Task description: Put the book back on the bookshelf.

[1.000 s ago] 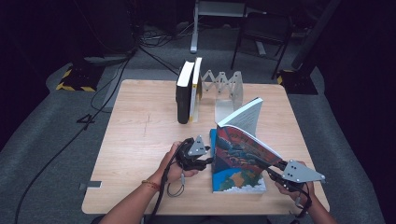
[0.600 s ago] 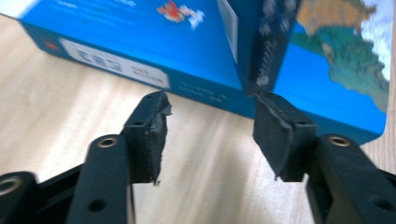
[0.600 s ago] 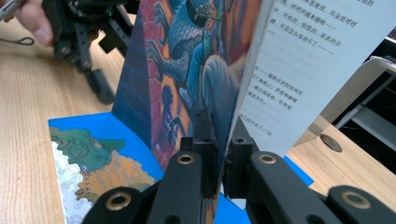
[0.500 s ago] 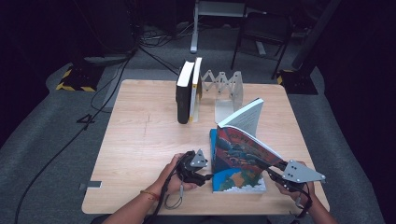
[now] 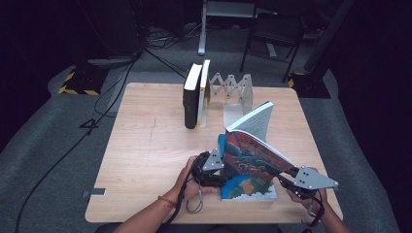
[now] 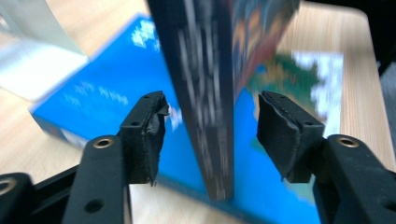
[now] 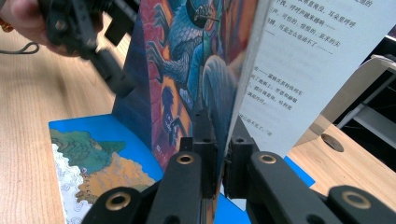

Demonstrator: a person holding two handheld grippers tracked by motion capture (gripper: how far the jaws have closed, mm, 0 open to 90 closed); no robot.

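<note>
wooden desk (image 5: 145,145) in a dark room, books in a rack at the back. at left we see the left hand-held gripper (image 6: 210,135) straddling the spine of the raised book (image 5: 252,153), pads clear of it, its jaws just closing a little. at right, the right hand-held gripper (image 7: 221,154) clamps that book's cover, over the blue book (image 5: 248,189) lying flat.

A wooden table (image 5: 145,160) sits on grey carpet; at its far side two books (image 5: 196,94) stand upright — black and white — beside a white accordion book rack (image 5: 233,90); cables (image 5: 121,63) trail behind.
</note>
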